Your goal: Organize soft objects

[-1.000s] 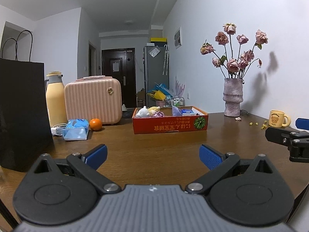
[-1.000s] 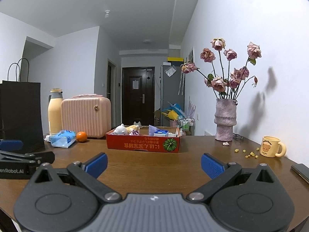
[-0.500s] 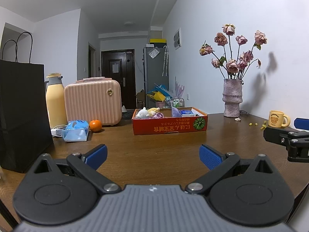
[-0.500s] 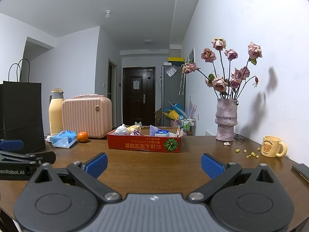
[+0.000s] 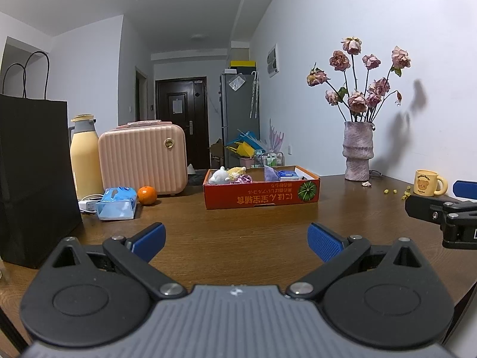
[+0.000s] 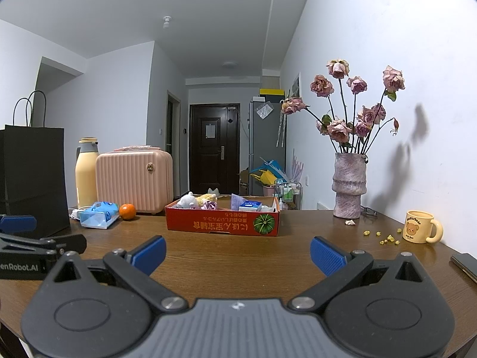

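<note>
A shallow red cardboard box (image 5: 262, 198) (image 6: 222, 223) stands on the brown table, well ahead of both grippers. It holds a white plush toy (image 5: 219, 176) (image 6: 186, 200), a yellow plush (image 5: 237, 171) (image 6: 207, 198), a purple soft item (image 5: 243, 180) and a blue-white carton (image 6: 250, 205). A blue tissue pack (image 5: 117, 203) (image 6: 98, 214) lies left of the box. My left gripper (image 5: 237, 238) is open and empty over the table. My right gripper (image 6: 238, 252) is open and empty, beside the left one.
A black paper bag (image 5: 32, 179), a yellow flask (image 5: 85, 155), a pink case (image 5: 143, 158) and an orange (image 5: 147, 194) stand at the left. A vase of dried roses (image 6: 348, 189), a bear mug (image 6: 420, 231) and a phone (image 6: 465, 265) are at the right.
Both grippers have drifted slightly; the view has shifted a little. Both stay open and empty.
</note>
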`<state>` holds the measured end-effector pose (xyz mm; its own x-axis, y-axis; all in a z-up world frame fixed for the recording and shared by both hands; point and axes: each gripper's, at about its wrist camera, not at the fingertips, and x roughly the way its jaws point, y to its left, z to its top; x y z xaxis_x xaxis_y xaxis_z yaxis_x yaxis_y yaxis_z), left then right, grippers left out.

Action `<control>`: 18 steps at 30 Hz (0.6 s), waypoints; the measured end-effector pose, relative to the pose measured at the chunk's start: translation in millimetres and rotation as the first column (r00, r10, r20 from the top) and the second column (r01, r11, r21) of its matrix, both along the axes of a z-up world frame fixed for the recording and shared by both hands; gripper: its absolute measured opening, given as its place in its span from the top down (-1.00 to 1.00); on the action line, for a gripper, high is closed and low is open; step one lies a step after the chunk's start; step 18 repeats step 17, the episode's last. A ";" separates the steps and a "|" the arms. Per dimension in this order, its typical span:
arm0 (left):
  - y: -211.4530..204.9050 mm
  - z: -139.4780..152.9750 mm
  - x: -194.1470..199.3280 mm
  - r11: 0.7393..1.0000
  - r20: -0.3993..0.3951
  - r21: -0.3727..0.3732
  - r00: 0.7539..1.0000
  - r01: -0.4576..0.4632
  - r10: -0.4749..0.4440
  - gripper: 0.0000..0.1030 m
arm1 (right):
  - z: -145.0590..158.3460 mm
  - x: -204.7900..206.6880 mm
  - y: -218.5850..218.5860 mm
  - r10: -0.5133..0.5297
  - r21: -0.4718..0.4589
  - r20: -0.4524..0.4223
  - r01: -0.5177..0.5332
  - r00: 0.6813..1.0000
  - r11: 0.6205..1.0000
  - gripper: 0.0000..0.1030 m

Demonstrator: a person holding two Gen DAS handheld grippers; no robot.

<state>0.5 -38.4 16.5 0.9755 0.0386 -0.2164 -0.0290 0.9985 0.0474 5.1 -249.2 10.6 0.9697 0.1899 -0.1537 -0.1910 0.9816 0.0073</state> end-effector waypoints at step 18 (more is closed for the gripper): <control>-1.3 -1.1 3.9 1.000 -0.015 0.000 1.000 0.010 -0.010 -1.00 | 0.2 3.2 0.1 0.001 -0.004 -0.012 -0.001 1.000 1.000 -1.00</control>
